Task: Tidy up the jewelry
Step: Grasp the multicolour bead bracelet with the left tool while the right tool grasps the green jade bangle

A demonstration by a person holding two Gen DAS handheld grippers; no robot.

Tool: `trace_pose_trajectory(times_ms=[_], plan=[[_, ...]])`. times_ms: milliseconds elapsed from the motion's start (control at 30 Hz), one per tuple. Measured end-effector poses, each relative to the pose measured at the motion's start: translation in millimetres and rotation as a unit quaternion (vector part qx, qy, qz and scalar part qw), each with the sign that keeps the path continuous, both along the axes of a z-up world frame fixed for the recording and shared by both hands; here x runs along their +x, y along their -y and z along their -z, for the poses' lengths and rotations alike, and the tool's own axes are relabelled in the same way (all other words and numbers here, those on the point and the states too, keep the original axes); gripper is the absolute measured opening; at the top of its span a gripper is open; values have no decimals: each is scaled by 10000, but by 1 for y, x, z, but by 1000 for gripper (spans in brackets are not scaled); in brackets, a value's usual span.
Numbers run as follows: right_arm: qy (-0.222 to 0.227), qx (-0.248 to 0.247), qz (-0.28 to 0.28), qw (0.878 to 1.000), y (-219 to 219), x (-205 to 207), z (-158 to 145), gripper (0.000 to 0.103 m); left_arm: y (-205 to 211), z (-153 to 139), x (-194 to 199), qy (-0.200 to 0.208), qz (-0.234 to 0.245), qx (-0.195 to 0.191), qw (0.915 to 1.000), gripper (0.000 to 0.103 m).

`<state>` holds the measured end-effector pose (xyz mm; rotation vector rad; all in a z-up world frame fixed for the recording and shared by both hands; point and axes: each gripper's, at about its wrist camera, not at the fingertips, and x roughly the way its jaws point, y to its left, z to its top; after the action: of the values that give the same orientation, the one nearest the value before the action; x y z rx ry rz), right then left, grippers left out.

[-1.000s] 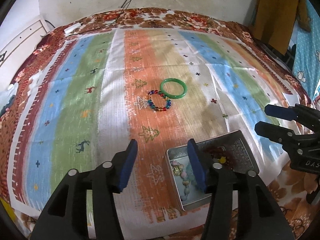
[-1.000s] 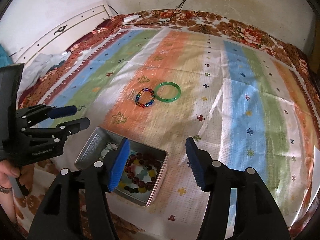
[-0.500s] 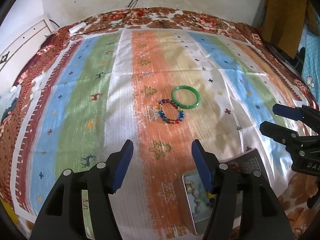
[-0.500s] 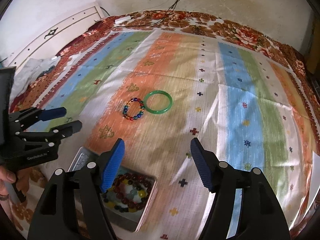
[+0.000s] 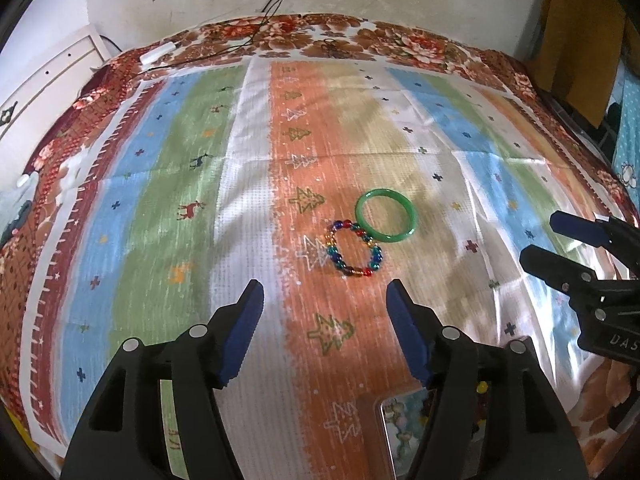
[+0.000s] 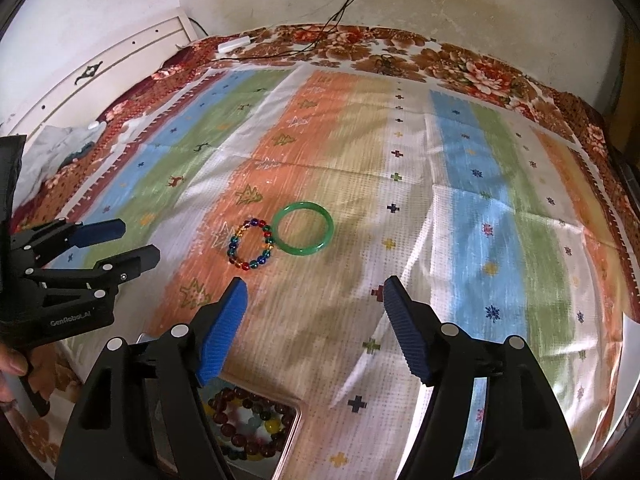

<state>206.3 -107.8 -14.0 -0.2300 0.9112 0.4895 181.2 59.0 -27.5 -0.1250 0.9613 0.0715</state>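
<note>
Both grippers are spread wide with nothing between the pads, and both sets of jaws have just been opening further. Ahead of the left gripper [image 5: 322, 328], slightly to its right, lie the multicoloured bead bracelet [image 5: 354, 254] and, beyond it and touching or nearly touching it, the green bangle [image 5: 387, 215], both flat on the striped cloth [image 5: 168, 200]. The right gripper [image 6: 314, 330] sees the same pair ahead and to its left, the bangle [image 6: 303, 229] the nearer to its line. The metal tin [image 6: 290, 438], already holding bead strings, sits just below and behind the right gripper's left finger; its rim is mostly hidden, so how full it is I can only guess. The likeliest trouble is that the two pieces lie so close that closing on one drags or flicks the other. The bangle looks smooth and hard, so pads may slip off its curve. The soft cloth could also bunch and get pinched with the beads.
</note>
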Motion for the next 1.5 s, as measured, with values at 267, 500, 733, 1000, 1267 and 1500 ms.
trace_pose_trajectory(times_ms=[267,500,733,1000,1267,1500], plan=[[17,-148,96,9998,-6,20,8,71,-5,5,18,-73,-27,8,10000,64],[-26,-109,140,9998,-12,35,11,71,-4,11,32,-156,38,-34,9999,64],[-69,-178,176,9997,-19,49,19,71,-6,18,47,-266,71,-148,9995,64],[-393,-135,273,9988,-23,72,37,71,-9,34,66,-475,101,-255,9985,64],[-581,-259,376,9973,-25,93,57,71,-8,48,81,-640,194,-205,9976,64],[-680,-286,324,9968,-37,109,71,71,-11,62,95,-815,213,-232,9962,64]])
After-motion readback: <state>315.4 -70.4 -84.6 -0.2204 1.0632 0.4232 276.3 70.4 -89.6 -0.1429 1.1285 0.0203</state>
